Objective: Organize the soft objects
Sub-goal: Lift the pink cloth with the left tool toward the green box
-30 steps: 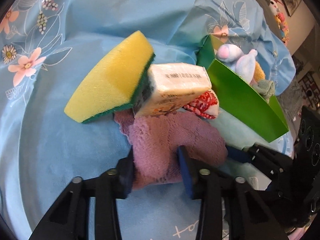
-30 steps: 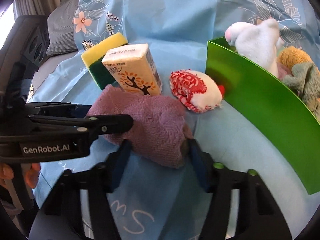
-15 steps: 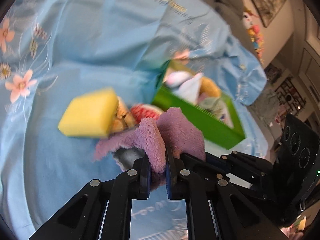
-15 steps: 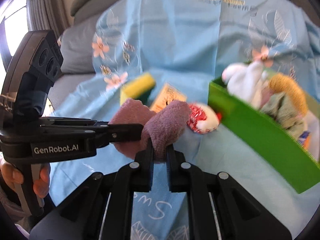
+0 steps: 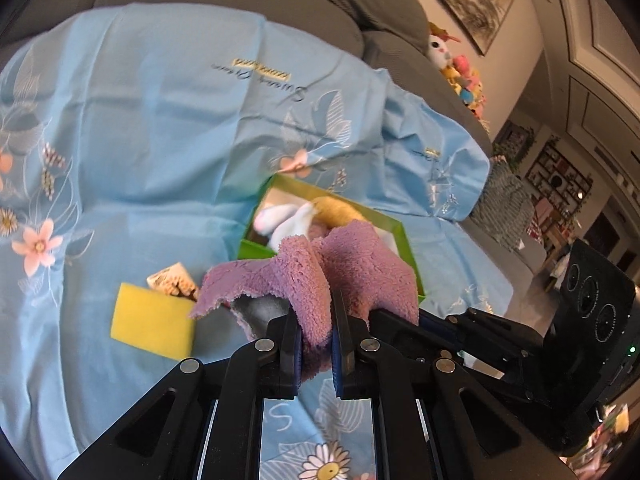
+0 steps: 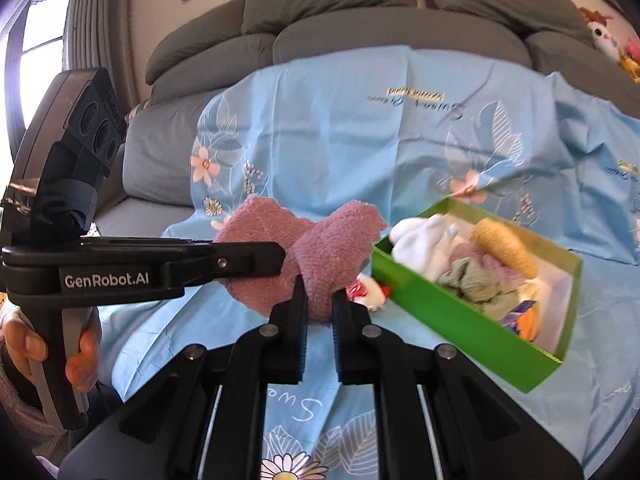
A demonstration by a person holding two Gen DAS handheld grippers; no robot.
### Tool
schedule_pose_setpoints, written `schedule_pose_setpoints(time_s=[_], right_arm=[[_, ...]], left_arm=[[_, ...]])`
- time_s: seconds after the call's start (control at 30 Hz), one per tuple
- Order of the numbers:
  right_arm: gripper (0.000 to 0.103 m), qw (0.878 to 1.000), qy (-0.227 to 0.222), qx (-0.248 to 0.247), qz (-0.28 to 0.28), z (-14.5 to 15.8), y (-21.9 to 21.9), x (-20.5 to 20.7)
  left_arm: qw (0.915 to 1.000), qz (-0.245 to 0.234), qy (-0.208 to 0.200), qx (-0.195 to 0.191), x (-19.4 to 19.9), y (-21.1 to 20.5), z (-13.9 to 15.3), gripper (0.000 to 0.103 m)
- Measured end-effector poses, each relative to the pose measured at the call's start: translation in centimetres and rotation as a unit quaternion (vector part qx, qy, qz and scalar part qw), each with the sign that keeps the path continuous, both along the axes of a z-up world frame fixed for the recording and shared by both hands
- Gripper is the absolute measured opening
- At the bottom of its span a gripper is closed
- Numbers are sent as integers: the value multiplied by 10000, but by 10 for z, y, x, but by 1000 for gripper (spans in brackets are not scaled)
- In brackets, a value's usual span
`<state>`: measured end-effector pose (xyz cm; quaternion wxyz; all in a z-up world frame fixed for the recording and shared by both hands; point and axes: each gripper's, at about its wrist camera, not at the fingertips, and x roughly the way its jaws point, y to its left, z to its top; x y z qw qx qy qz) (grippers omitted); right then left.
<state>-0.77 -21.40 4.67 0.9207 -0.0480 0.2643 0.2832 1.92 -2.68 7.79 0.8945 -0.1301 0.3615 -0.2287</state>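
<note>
We hold the purple cloth (image 5: 352,264) up in the air, near the green box (image 6: 452,308). Our left gripper (image 5: 316,344) and right gripper (image 6: 320,312) both pinch it tight. If one pinch slips, the cloth could flop down outside the box.

A mauve towel (image 5: 352,264), a green box (image 6: 460,312), a yellow sponge (image 5: 154,326), and a light-blue flowered sheet (image 5: 160,120).

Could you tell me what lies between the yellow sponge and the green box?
In the left wrist view, a printed packet and the lifted purple towel lie between yellow sponge and green box.
</note>
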Motion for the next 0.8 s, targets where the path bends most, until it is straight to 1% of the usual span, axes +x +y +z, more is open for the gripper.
schedule_pose_setpoints(time_s=[0.23, 0.37, 0.67, 0.8], right_arm=[[10, 9994, -229, 138, -230, 17, -25, -5], [10, 9986, -318, 209, -357, 22, -40, -3], [10, 9972, -365, 332, -559, 25, -66, 17], [10, 9965, -347, 379, -663, 23, -77, 28]], left_arm=[[9998, -157, -92, 126, 5, -26, 16, 10], [9995, -241, -66, 179, 15, -42, 21, 10], [9983, -397, -125, 409, 38, -77, 28, 10], [9978, -472, -66, 464, 53, -90, 25, 10]])
